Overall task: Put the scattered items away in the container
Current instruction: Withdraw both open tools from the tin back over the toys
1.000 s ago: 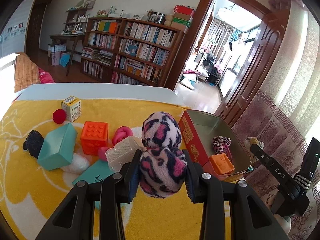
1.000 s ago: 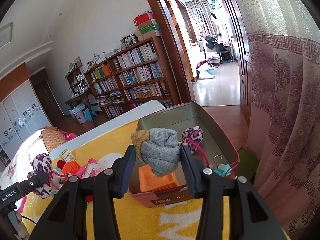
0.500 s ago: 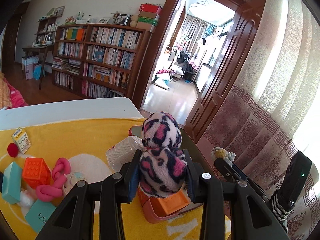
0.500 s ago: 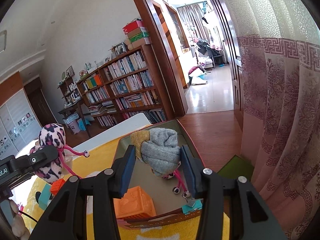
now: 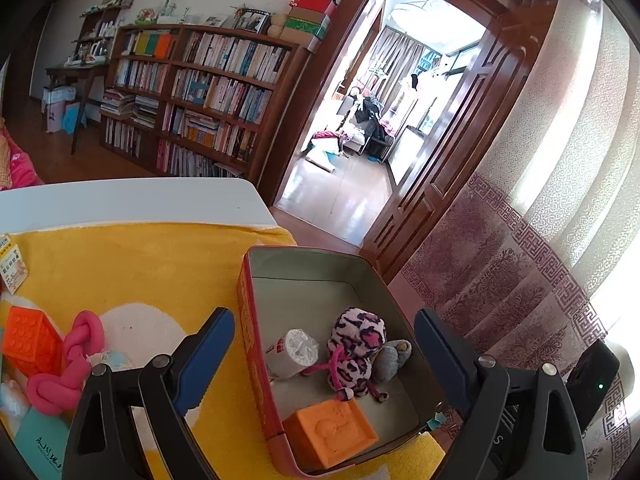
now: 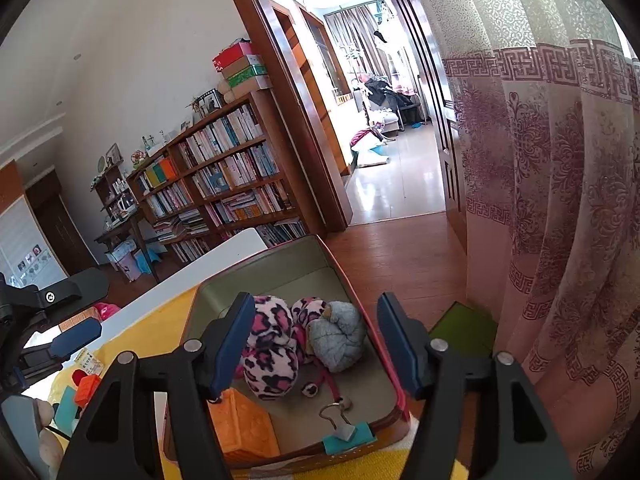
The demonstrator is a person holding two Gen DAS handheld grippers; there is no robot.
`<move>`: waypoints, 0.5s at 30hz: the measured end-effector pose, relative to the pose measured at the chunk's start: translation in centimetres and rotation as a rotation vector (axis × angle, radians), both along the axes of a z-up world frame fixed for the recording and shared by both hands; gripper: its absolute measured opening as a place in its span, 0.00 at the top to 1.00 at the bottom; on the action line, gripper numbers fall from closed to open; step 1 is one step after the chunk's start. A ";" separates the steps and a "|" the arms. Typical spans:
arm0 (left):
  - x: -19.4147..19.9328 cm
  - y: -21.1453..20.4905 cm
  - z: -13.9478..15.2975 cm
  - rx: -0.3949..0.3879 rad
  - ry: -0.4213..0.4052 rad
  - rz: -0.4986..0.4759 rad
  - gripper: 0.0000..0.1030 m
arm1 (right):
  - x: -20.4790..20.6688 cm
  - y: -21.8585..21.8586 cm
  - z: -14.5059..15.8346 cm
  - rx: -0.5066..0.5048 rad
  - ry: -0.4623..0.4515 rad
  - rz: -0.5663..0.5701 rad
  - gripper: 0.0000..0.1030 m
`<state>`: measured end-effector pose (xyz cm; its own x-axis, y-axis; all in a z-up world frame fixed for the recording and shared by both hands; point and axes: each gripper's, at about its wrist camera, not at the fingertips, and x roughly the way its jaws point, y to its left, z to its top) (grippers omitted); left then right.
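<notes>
The red tin container (image 5: 245, 320) (image 6: 394, 384) sits at the right end of the yellow towel. Inside lie a pink leopard plush toy (image 5: 356, 344) (image 6: 270, 356), a grey rolled sock (image 5: 390, 360) (image 6: 338, 338), a white plastic packet (image 5: 292, 354), an orange block (image 5: 332, 432) (image 6: 240, 424) and a teal binder clip (image 6: 348, 438). My left gripper (image 5: 322, 364) is open and empty above the tin. My right gripper (image 6: 316, 344) is open and empty above the tin too.
On the towel (image 5: 120, 268) left of the tin lie an orange studded block (image 5: 30, 346), a pink knotted rope (image 5: 66, 368), a teal box (image 5: 42, 446) and a small carton (image 5: 12, 264). A curtain (image 6: 560, 220) hangs right of the table; a bookshelf (image 5: 192, 96) stands behind.
Both grippers opened. The left one dropped the leopard plush into the tin, the right one dropped the grey sock into the tin. Both now hover over the tin.
</notes>
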<state>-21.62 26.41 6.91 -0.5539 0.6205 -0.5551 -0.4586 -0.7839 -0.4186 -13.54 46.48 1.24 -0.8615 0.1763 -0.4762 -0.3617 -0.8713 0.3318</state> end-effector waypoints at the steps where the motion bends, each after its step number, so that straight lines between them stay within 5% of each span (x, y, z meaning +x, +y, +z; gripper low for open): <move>1: -0.1 -0.2 -0.2 0.001 -0.008 0.005 0.10 | 0.0 0.0 0.0 0.001 0.001 -0.001 0.33; 15: -0.5 -2.4 -1.1 -0.010 -0.069 0.079 0.10 | -0.1 -0.5 -0.4 0.037 -0.015 -0.023 0.28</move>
<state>-22.12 23.96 5.77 -0.5609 0.5705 -0.5999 -0.3656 -0.8208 -0.4388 -13.61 46.02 0.80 -0.8497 0.2135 -0.4821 -0.3862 -0.8745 0.2935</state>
